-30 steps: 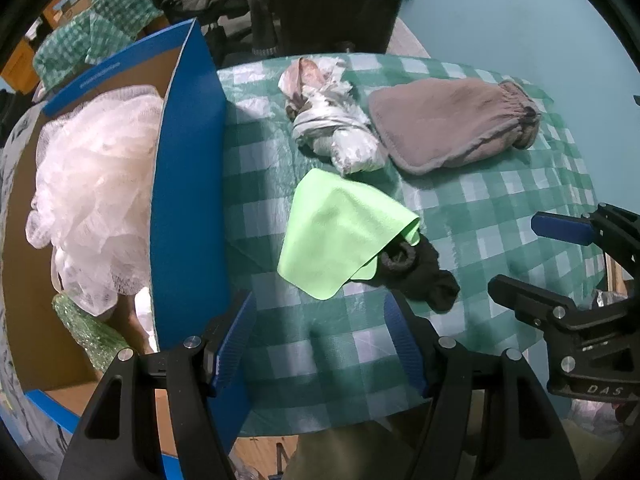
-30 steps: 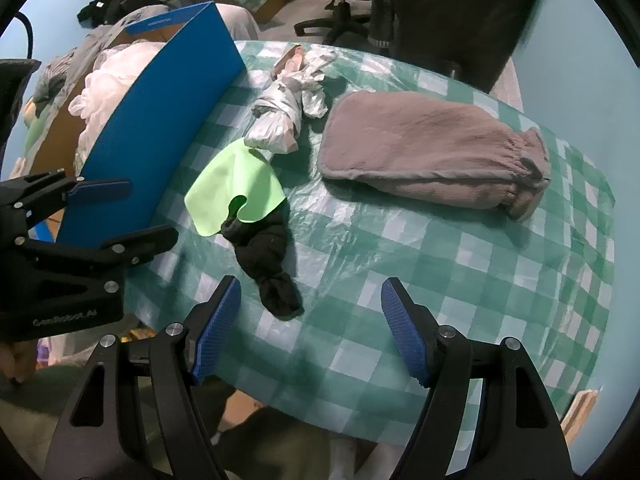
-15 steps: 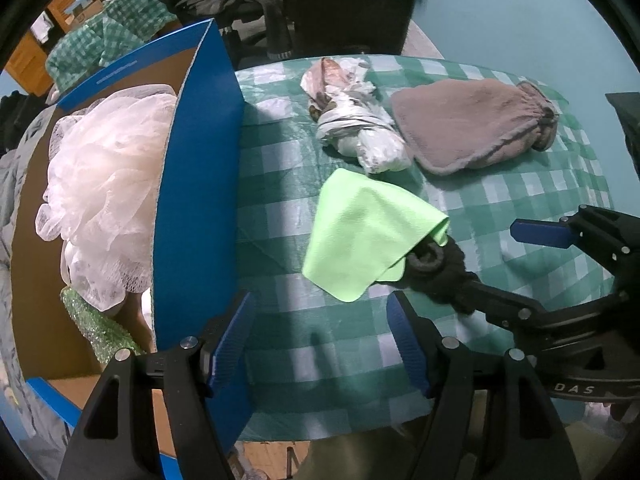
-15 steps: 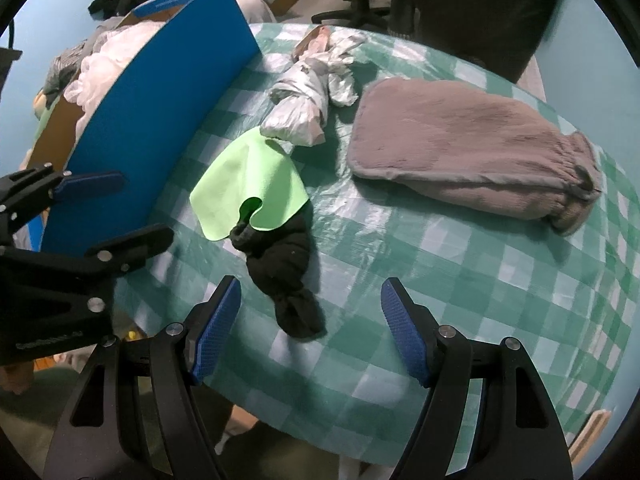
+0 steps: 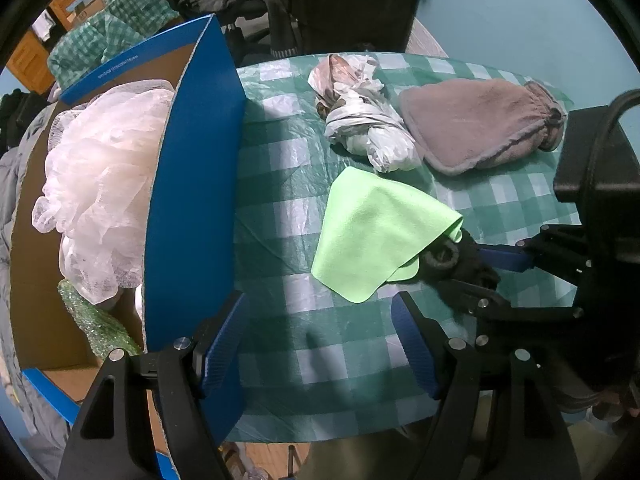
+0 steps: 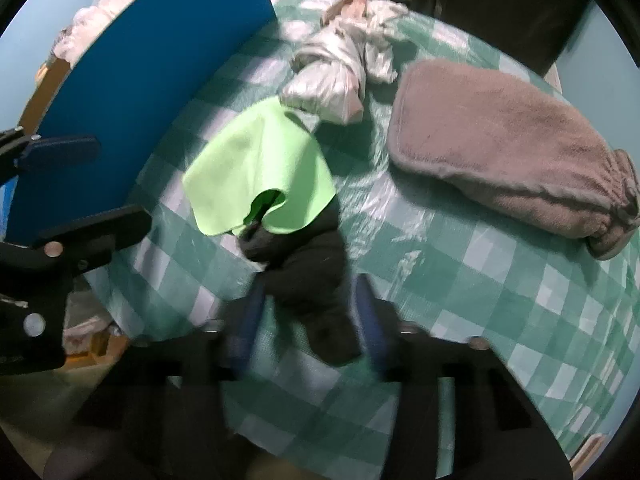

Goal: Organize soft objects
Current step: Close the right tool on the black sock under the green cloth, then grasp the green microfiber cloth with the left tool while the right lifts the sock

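A black sock (image 6: 310, 280) lies on the checkered tabletop (image 6: 460, 300), its upper end tucked under a green cloth (image 6: 260, 168). The right tongs (image 6: 308, 316) straddle it, blue pads narrowed to either side, though motion blur hides whether they grip. The left tongs (image 5: 320, 344) hover wide open, holding nothing, beside the blue box (image 5: 192, 200).
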A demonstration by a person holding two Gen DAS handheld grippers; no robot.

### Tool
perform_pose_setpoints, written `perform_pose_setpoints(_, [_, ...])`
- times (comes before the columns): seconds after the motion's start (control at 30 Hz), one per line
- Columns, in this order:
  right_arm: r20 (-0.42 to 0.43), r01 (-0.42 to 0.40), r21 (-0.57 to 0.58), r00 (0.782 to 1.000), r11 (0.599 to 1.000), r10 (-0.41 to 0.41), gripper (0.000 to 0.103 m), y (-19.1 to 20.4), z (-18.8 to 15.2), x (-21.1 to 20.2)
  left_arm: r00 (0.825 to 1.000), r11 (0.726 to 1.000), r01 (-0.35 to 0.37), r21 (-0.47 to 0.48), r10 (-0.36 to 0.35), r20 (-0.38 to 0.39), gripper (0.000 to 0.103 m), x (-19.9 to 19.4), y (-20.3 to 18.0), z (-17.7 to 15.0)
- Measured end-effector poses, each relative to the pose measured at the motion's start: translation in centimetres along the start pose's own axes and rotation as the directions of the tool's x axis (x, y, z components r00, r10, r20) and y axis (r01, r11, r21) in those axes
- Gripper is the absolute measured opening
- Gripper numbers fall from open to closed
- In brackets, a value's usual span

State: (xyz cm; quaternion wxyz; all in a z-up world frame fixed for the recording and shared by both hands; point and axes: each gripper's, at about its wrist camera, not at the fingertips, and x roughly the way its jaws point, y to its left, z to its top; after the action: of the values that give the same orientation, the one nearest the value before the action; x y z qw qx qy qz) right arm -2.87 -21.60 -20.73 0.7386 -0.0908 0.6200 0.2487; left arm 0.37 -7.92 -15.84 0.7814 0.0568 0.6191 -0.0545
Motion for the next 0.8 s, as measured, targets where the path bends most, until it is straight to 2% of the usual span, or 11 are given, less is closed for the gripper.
perform_pose_setpoints(0.27, [-0.020, 0.004, -0.024, 1.000, 1.000, -0.004, 0.033, -0.7, -1.9, -1.1, 0.999, 0.999, 0.033, -0.005, -0.033, -0.011, 0.075, 0.0, -0.5, -0.2])
perform_pose_setpoints(0.6, [-0.020, 0.030, 0.088, 0.999, 0.996, -0.028, 0.033, -5.6, -5.5, -2.3, 0.997, 0.998, 0.064, 0.028, -0.062, -0.047, 0.077, 1.1, -2.7, 0.7])
perform_pose_setpoints(0.67, [-0.018, 0.036, 0.108, 0.999, 0.993, -0.034, 0.033, -6.5, -6.0, -2.6, 0.996, 0.997, 0.075, 0.031, -0.073, -0.054, 0.081, 1.6, -3.0, 1.1])
perform_pose_setpoints(0.8, [0.005, 0.023, 0.158, 1.000, 0.987, -0.024, 0.036, -8.3, -6.7, -3.1, 0.992, 0.994, 0.113, 0.012, -0.112, -0.065, 0.081, 2.9, -3.4, 2.2])
